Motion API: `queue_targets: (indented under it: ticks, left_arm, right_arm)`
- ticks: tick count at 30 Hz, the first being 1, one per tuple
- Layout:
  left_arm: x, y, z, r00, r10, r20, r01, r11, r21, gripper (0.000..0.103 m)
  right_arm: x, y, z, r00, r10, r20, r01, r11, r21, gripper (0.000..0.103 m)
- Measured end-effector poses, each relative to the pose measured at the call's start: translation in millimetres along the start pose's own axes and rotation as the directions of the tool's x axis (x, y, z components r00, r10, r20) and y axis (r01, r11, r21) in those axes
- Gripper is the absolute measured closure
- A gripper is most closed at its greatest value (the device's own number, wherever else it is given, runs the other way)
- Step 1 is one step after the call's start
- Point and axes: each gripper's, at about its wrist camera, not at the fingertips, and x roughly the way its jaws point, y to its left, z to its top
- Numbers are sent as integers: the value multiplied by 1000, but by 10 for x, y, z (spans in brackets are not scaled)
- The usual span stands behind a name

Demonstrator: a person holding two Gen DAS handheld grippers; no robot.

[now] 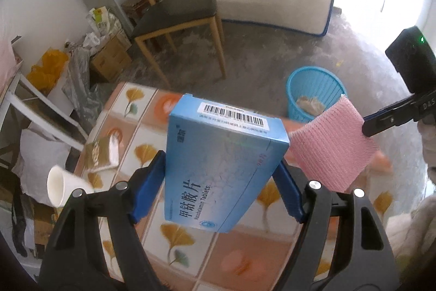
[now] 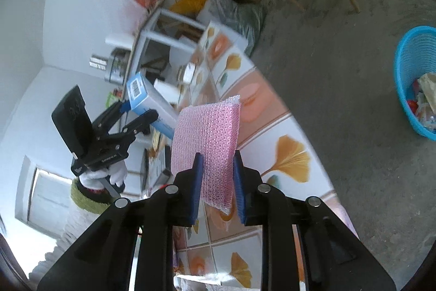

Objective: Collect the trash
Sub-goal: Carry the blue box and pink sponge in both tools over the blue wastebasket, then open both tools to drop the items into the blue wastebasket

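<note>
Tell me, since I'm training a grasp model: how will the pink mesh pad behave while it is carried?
The pink mesh pad probably squashes easily: the right gripper fingers press its sides in. It seems light and fairly self-supporting, standing out past the fingers without drooping. Its knitted surface likely resists slipping.

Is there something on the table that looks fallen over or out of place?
Yes. A white paper cup lies on its side at the table's left edge, its mouth open sideways. Beside it a small opened packet lies loose. Nothing looks spilled.
</note>
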Motion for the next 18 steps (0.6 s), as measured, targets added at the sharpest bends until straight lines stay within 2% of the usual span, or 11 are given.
queue_targets:
  ticks: [4, 8, 10, 12, 17, 18]
  left_arm:
    - [41, -142, 294, 999, -33, 16, 34, 999, -34, 31]
    - [173, -412, 671, 995, -91, 36, 93, 994, -53, 31]
    - [274, -555, 798, 993, -114, 25, 115, 991, -61, 31]
    - [458, -726, 946, 986, -165, -6, 164, 982, -96, 31]
    - [1009, -1234, 1225, 966, -245, -75, 235, 964, -125, 30]
    - [1157, -1358, 1280, 959, -263, -101, 249, 959, -132, 30]
  right_arm:
    - [-426, -221, 64, 995, -17, 101, 11, 998, 54, 82]
    - [-914, -506, 97, 971, -80, 224, 55, 992, 117, 81]
    - [-1141, -660, 75, 949, -145, 279, 105, 983, 153, 81]
    - [-1368, -866, 31, 917, -229, 326, 169, 964, 204, 81]
    - [-1626, -1405, -41, 852, -395, 344, 283, 900, 333, 81]
    - [-1658, -1529, -44, 847, -410, 339, 287, 889, 357, 81]
